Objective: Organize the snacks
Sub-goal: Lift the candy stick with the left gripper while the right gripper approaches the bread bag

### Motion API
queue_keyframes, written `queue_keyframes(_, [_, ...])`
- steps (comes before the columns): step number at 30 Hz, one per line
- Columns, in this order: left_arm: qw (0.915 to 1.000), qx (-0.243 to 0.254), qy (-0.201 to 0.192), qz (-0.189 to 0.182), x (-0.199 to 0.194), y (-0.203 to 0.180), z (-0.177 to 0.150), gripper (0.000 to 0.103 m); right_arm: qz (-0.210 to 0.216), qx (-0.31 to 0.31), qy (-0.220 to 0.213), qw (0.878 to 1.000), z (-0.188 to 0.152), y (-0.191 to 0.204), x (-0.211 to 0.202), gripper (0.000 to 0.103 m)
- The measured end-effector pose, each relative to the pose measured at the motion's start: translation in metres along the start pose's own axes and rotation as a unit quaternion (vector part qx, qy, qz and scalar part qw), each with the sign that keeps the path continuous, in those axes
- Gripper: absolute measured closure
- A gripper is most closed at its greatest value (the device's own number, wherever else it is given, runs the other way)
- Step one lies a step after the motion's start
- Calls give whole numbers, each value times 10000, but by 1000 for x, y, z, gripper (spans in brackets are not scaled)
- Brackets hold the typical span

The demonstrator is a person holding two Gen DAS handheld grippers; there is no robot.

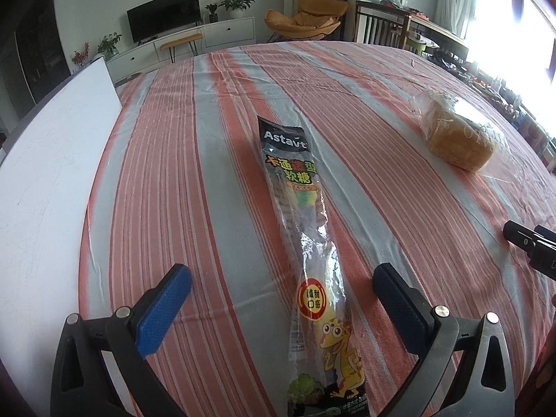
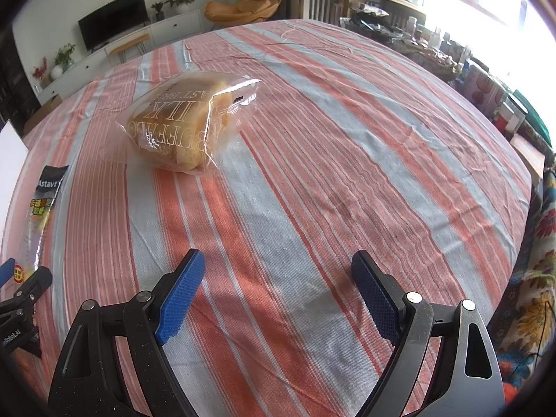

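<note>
A long clear gummy-candy packet (image 1: 305, 243) with a yellow cartoon lizard lies lengthwise on the striped tablecloth (image 1: 194, 173). My left gripper (image 1: 283, 278) is open, its blue pads either side of the packet's near half, not touching it. A bagged loaf of toast bread (image 1: 458, 139) lies at the right. In the right wrist view the bread (image 2: 187, 121) lies ahead and to the left. My right gripper (image 2: 274, 267) is open and empty over bare cloth. The candy packet (image 2: 38, 215) shows at that view's left edge, beside the left gripper.
A white board (image 1: 48, 180) lies along the table's left edge. The right gripper's black body (image 1: 531, 243) shows at the right edge. Cluttered shelves (image 2: 486, 87) and a window stand beyond the table's right side. A TV stand and an orange chair are behind.
</note>
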State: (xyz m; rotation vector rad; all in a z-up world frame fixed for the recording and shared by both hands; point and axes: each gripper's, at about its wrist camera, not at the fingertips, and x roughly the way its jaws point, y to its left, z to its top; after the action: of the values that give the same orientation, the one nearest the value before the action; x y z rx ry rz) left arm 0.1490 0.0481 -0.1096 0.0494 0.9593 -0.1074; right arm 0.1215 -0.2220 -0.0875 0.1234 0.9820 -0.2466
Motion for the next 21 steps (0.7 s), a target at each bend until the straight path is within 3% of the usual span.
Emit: queue_keyframes(21, [10000,22,-16,-24,1,1,0,0,30,-16,-33,10000,1,3,3,9])
